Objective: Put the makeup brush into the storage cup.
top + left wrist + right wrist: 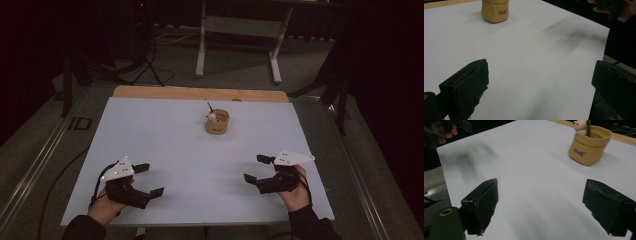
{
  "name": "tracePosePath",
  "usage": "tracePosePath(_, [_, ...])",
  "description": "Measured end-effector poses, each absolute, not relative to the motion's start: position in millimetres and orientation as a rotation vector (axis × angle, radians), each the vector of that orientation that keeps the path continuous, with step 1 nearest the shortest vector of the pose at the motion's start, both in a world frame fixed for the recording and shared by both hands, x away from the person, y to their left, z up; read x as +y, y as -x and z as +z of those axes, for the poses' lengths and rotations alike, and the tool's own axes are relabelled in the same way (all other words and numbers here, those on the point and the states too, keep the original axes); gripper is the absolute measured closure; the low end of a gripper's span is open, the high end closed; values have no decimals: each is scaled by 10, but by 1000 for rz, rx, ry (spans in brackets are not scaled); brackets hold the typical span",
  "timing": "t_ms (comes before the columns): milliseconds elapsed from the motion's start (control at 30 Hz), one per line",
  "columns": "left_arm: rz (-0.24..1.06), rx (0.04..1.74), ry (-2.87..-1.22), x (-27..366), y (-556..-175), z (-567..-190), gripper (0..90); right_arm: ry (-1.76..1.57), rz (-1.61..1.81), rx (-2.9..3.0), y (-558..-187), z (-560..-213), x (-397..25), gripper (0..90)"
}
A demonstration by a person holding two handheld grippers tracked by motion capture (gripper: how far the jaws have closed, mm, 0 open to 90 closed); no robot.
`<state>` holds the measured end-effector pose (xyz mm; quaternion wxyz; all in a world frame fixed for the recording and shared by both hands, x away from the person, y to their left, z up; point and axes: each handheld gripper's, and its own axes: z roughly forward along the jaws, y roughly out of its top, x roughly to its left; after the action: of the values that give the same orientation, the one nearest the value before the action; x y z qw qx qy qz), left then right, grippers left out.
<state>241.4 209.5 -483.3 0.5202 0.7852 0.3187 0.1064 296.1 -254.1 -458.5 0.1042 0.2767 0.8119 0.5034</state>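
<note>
Right gripper [540,207] open, pouch [589,145] holding pen [589,127]

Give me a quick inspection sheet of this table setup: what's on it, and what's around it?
Surface: pale sheet over a wooden table, whose edge shows at the far side.
Job's things: tan fabric pouch standing upright toward the far side, with a small white figure and a dark stick poking out.
Clutter: nothing seen.
Grippers: left tool and right tool both open, low over the near edge, far from the pouch.
Cables: one trails off the table's left side.
Surroundings: dark room, grey floor, a white table frame behind.
</note>
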Motion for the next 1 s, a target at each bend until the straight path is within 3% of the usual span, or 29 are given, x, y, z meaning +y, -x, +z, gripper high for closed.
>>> tracePosePath(500, [291,802,-1872,2404,-2346,-5006,15,-797,1438,2360,-2928,-4804,-2826,129])
tracePosePath(1000, [312,811,-1861,2444,-2334,-5133,18,-800,1514,2370,-2921,-4942,-2883,121])
